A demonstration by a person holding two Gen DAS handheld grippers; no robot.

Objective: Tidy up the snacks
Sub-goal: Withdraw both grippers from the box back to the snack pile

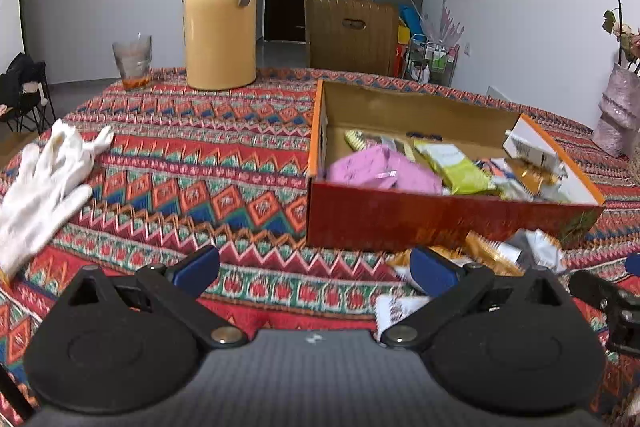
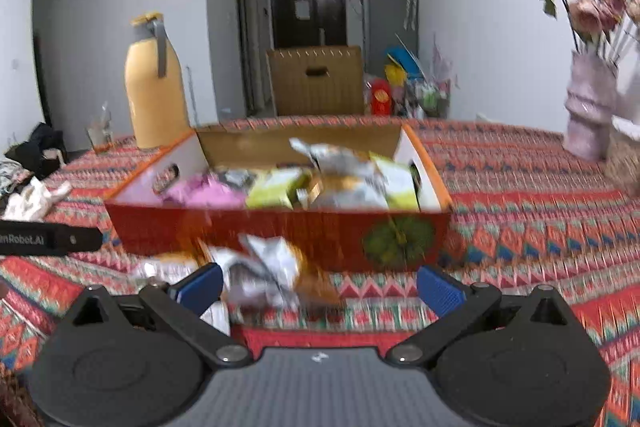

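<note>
A red cardboard box (image 1: 440,219) with an orange rim stands on the patterned tablecloth and holds several snack packets, among them a pink one (image 1: 384,173) and a green one (image 1: 456,167). In the right wrist view the box (image 2: 280,235) is straight ahead, with a silver and orange packet (image 2: 344,171) lying on top of its pile. Loose silver and orange packets (image 2: 272,275) lie on the cloth before the box, also seen in the left wrist view (image 1: 492,251). My left gripper (image 1: 316,269) is open and empty. My right gripper (image 2: 320,285) is open, above the loose packets.
A yellow thermos jug (image 1: 220,15) and a glass (image 1: 133,61) stand at the far side of the table. White gloves (image 1: 44,179) lie at the left. A pink vase (image 2: 588,107) with dried flowers stands at the right. A wooden chair (image 1: 352,35) is behind the table.
</note>
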